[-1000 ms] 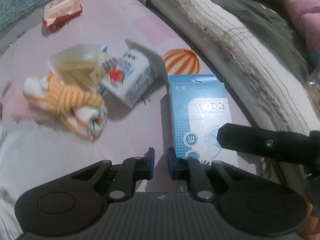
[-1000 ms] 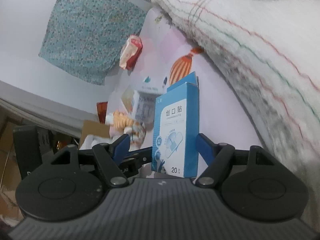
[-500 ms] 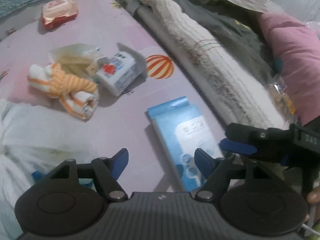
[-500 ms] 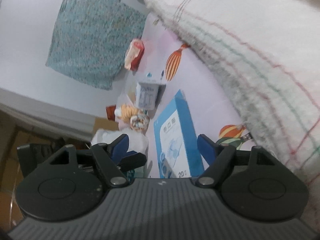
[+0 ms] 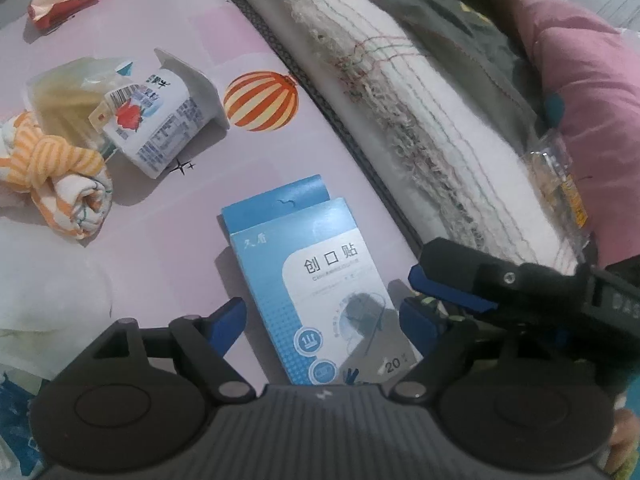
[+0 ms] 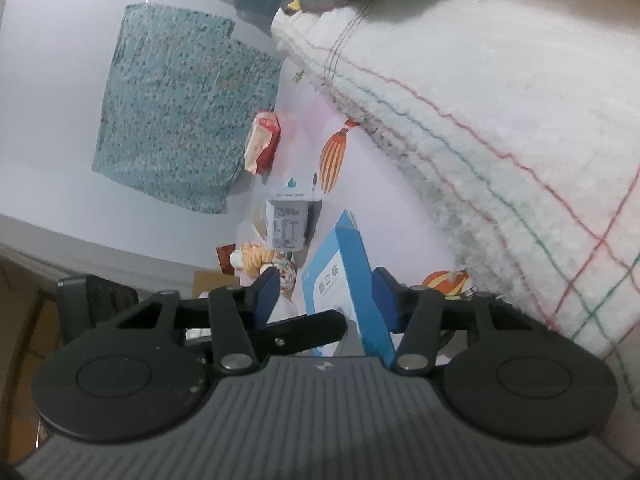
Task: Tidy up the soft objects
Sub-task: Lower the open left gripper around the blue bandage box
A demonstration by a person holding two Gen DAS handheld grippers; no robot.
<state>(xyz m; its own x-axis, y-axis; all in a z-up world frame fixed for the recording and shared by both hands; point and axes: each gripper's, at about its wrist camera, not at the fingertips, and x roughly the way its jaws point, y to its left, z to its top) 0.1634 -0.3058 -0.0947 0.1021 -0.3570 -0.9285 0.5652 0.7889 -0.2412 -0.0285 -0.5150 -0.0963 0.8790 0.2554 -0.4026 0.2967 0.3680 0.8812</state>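
While the blue box point(image 5: 320, 288) lies flat on the pink tabletop point(image 5: 168, 240), long axis running away from the left tongs point(image 5: 322, 318), these have just been opening and straddle its near end untouched; right tongs point(image 6: 326, 294), just closing, flank its edge without visible contact.

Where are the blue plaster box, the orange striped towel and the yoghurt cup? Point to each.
blue plaster box point(image 5: 320, 280), left wrist view, middle of its printed front.
orange striped towel point(image 5: 60, 168), left wrist view, on the knotted middle.
yoghurt cup point(image 5: 156, 120), left wrist view, on its labelled side.
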